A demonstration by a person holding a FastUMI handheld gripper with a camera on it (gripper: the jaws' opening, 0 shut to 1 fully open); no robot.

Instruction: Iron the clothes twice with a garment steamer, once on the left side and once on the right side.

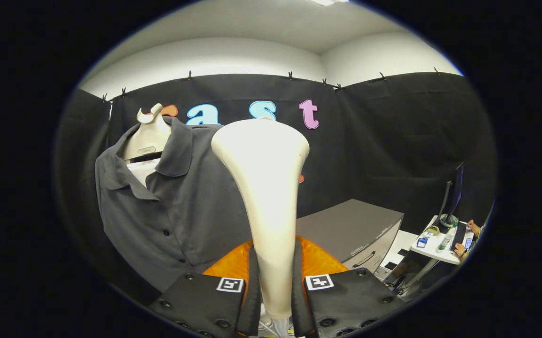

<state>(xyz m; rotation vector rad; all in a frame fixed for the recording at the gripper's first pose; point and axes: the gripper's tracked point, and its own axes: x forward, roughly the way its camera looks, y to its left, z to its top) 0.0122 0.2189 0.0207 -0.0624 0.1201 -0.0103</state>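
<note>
Between our fingers: steamer [266,197] gripped, shirt [172,211] not yet touched.
We have both fingers of the gripper [273,291] pinching the steamer's narrow neck; its wide head stands upright ahead of them, apart from the fabric as far as we can tell. Grey shirt hangs buttoned on a hanger form [148,136] just beside the head, against the booth's black wall. No steam visible. We'd judge pickup done, both passes left. Beyond: grey cabinet [350,230], small white table [435,251] with a monitor [454,195].

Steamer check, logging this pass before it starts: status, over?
Hand-held gripper shut on steamer, head up. Grey shirt hangs on its hanger just beyond, to one side; contact unclear. Nothing between them.
</note>
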